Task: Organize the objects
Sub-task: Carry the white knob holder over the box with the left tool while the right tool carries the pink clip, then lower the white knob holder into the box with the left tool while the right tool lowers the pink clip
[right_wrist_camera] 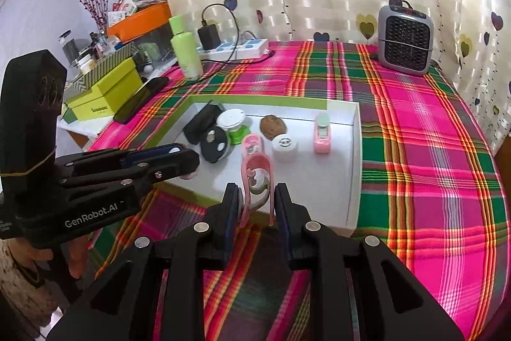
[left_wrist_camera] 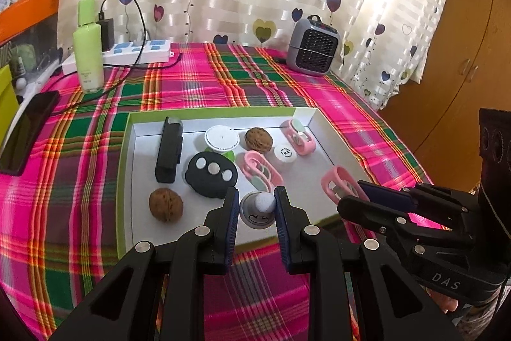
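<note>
Plaid tablecloth (left_wrist_camera: 80, 213), near walnut (left_wrist_camera: 165, 204) left-view only

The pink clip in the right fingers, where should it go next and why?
Probably carry the pink clip forward and set it on the bare tray floor beside the other clips. The right gripper is shut on it, it hangs at the tray's near edge, and two matching clips already lie inside. The left gripper holds its own small grey piece.
</note>
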Demonstrator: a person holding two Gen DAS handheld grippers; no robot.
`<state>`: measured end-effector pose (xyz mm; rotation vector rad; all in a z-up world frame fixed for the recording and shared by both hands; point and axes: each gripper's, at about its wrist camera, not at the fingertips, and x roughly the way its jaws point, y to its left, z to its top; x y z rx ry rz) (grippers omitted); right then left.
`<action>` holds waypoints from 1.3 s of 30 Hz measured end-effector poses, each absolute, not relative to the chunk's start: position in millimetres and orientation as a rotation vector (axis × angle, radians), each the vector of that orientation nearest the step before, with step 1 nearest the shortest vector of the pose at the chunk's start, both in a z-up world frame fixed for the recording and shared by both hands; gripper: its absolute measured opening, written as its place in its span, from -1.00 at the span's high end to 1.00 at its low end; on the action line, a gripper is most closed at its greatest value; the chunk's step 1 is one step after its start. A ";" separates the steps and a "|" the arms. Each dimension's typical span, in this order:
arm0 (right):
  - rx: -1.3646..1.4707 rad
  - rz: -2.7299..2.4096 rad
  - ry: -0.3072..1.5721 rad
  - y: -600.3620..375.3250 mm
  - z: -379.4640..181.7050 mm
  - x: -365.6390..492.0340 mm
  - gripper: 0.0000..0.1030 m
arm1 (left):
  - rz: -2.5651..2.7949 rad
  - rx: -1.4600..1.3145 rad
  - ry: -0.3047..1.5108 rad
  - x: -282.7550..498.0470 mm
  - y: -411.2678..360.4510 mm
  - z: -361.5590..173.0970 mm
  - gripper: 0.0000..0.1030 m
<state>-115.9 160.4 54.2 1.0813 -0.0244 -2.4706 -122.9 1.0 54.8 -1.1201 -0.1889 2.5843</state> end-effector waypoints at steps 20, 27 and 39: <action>1.189 -2.508 -0.035 178.5 35.9 -159.2 0.53 | 2.574 -1.189 -0.214 -156.7 3.3 39.5 0.60; 1.215 -2.493 -0.047 179.8 30.1 -166.1 0.53 | 2.571 -1.213 -0.217 -161.4 4.8 33.1 0.60; 1.231 -2.478 -0.021 176.5 28.2 -173.0 0.53 | 2.569 -1.237 -0.217 -165.8 6.6 26.6 0.60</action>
